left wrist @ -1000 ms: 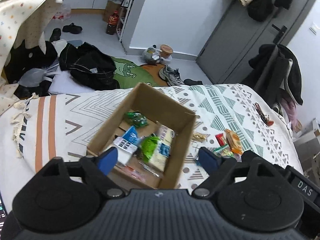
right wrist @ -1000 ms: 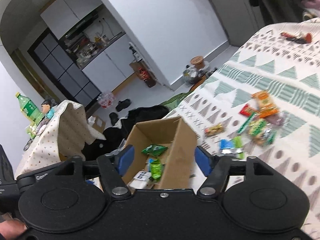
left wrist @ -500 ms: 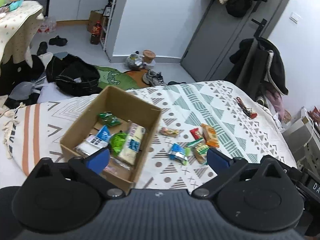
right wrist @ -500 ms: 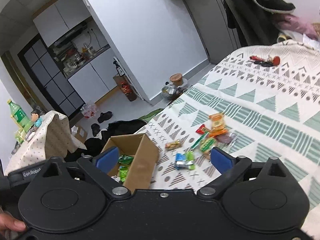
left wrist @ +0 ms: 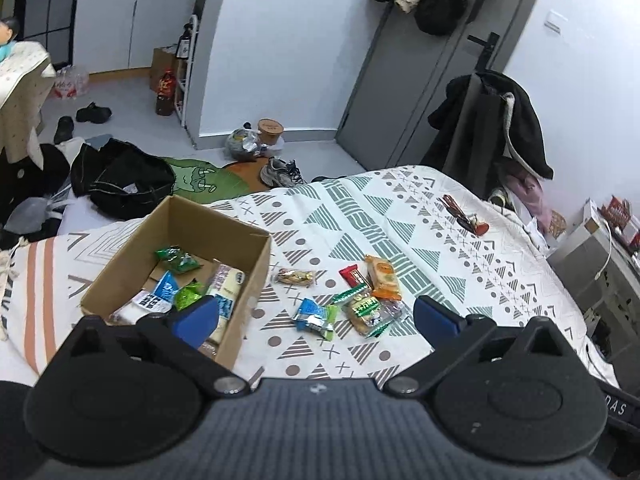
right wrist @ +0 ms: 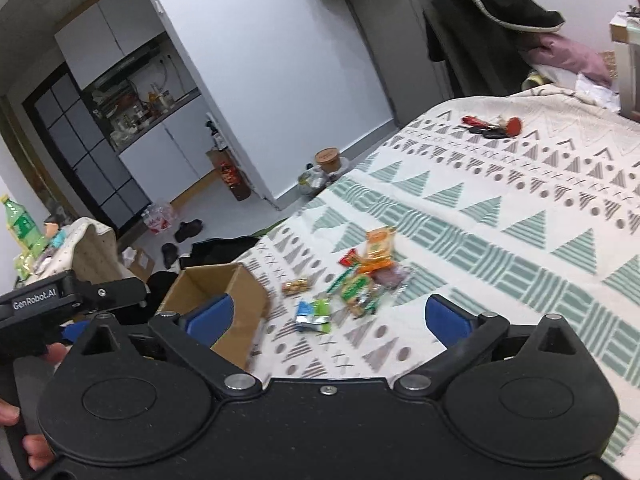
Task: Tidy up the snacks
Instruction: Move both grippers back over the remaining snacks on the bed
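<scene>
Jaws of both the left gripper (left wrist: 316,318) and right gripper (right wrist: 327,316) gape wide, empty, above the bed (left wrist: 460,264); loose snacks (left wrist: 360,300) lie beside the cardboard box (left wrist: 248,280).

From where I steer, both claws hang spread above the bed (left wrist: 460,264). The cardboard box (left wrist: 224,236) stands open-topped at the left, its tall right wall a barrier beside the loose snack pile (left wrist: 360,300). Bare patterned cover lies right of the pile, giving clear approach. The lone nut bar (left wrist: 295,277) sits just beside the box wall, tight on that side.
</scene>
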{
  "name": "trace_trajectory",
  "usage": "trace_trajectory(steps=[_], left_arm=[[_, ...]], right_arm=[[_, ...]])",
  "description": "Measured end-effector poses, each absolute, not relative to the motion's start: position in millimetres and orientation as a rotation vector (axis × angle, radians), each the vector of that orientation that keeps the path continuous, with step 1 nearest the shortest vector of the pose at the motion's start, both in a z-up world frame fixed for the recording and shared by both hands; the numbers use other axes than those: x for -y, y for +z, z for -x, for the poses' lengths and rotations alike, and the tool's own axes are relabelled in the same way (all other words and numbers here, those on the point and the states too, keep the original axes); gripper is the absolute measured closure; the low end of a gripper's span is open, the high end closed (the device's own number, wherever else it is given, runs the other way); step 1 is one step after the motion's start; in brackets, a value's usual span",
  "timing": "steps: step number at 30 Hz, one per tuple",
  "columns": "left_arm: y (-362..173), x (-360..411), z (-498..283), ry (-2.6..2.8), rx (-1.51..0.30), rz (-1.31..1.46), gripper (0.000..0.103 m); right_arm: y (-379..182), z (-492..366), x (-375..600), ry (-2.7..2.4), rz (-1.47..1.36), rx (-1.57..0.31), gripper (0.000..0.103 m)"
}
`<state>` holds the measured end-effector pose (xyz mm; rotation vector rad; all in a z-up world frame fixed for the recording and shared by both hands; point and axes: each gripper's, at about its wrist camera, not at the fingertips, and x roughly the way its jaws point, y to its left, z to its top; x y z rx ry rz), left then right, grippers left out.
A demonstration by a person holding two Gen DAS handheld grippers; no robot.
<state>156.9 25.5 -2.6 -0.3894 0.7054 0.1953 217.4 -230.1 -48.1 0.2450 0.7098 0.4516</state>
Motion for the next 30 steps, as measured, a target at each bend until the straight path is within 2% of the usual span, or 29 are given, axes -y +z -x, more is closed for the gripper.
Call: trace_trajectory(steps=[16,20,26,30], left_arm=[[-41,0,-200,0.202,-0.786,0.383,0.0],[-48,0,-209,0.188,-0.787,0.383,0.001],[-67,-3,-229,0.179,-0.798,0.407,0.003],[-82,-4,-243,0.164,-0.819,0.421,0.013]], right_arm=[[-59,-262,246,0.402,-0.292,-0.744,0.002],[-70,-278,240,0.404,-0.285,-0.781,0.011],[-84,-298,231,0.426,-0.26,-0.824,0.02],[-97,-311,227,0.44,-0.249,-0.856,0.028]])
